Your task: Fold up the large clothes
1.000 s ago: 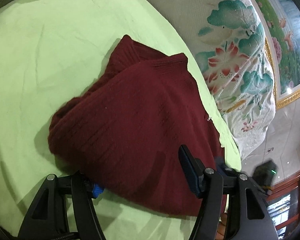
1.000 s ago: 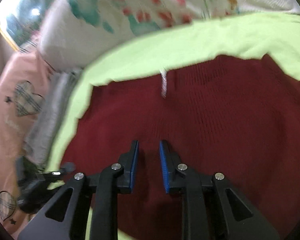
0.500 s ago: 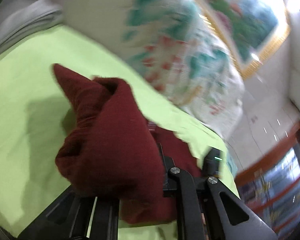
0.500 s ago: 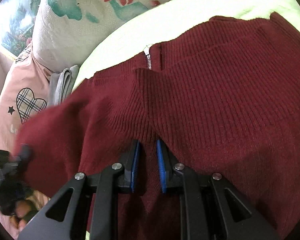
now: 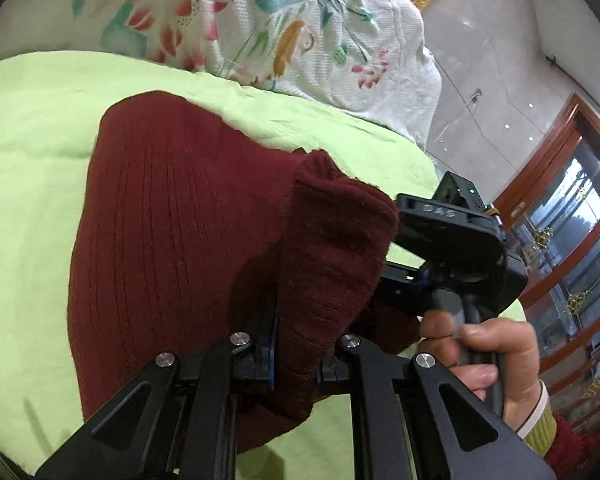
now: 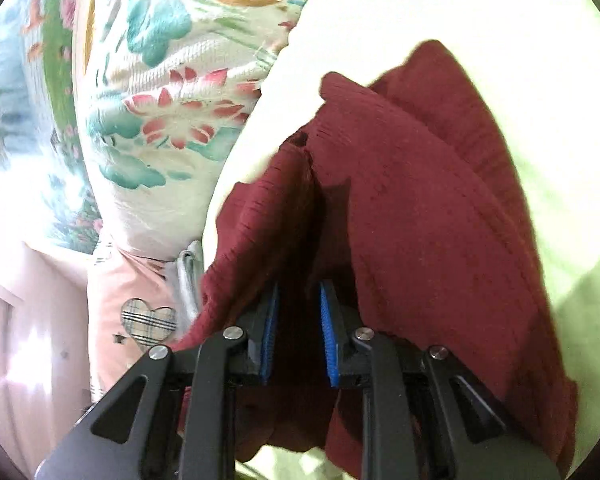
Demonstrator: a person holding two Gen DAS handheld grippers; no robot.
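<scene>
Garment: dark red ribbed-knit sweater point(image 5: 172, 240), soft and thick, lying bunched on a pale green bed sheet point(image 5: 32, 128); vertical ribs run along its length.
Garment position: on the sheet, near the floral cover, one folded edge lifted off the surface.
Long axis: in the left wrist view the body runs from the lower left up toward the cover; the lifted fold stands roughly upright between the jaws.
Left gripper point(image 5: 296, 364): black, blue pads; jaws closed together on the lifted fold of the sweater, knit bulging above them.
Right gripper point(image 6: 298, 332): black, ridged blue pads; jaws opening, narrowly parted, sweater fabric lying in the gap; whether the pads press on it cannot be told.
Right hand point(image 5: 488, 352): wrapped around the handle of the right gripper, seen in the left wrist view; striped cuff at the wrist.
Sheet: smooth woven cloth, lightly creased.
Cover: white textured quilted cover point(image 5: 308, 28) printed with red flowers and teal leaves, bordering the sheet.
Side item: pink fabric with a plaid heart patch point(image 6: 150, 322), left of the sweater in the right wrist view.
</scene>
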